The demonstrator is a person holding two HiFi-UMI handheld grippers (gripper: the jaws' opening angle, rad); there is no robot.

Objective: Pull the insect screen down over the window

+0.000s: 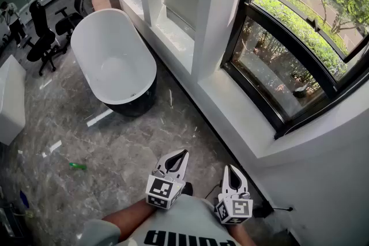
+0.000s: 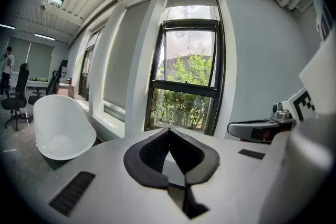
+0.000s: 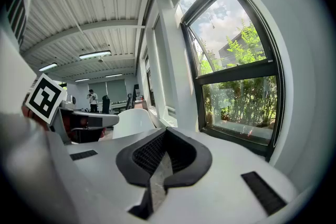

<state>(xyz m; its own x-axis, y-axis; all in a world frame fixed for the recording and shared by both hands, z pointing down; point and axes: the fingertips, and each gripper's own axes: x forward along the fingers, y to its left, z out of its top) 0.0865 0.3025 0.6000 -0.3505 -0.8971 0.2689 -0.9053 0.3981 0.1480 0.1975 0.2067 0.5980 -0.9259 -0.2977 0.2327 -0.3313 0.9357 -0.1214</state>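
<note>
Holding left tongs [image 1: 183, 153] and right tongs [image 1: 230, 168] low, both squeezed together on nothing, near the window [image 1: 286, 62], white bathtub [image 1: 112, 57] standing off to the left.

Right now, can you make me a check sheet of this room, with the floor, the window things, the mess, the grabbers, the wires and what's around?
Surface: grey stone floor; white sill.
Job's things: black-framed window, glass bare; no insect screen seen over it.
Clutter: small green thing and white strips on the floor.
Grippers: left gripper and right gripper both shut, empty, held low.
Cables: dark cable at the wall's foot.
Surroundings: white bathtub, office chairs, a person far off.
</note>
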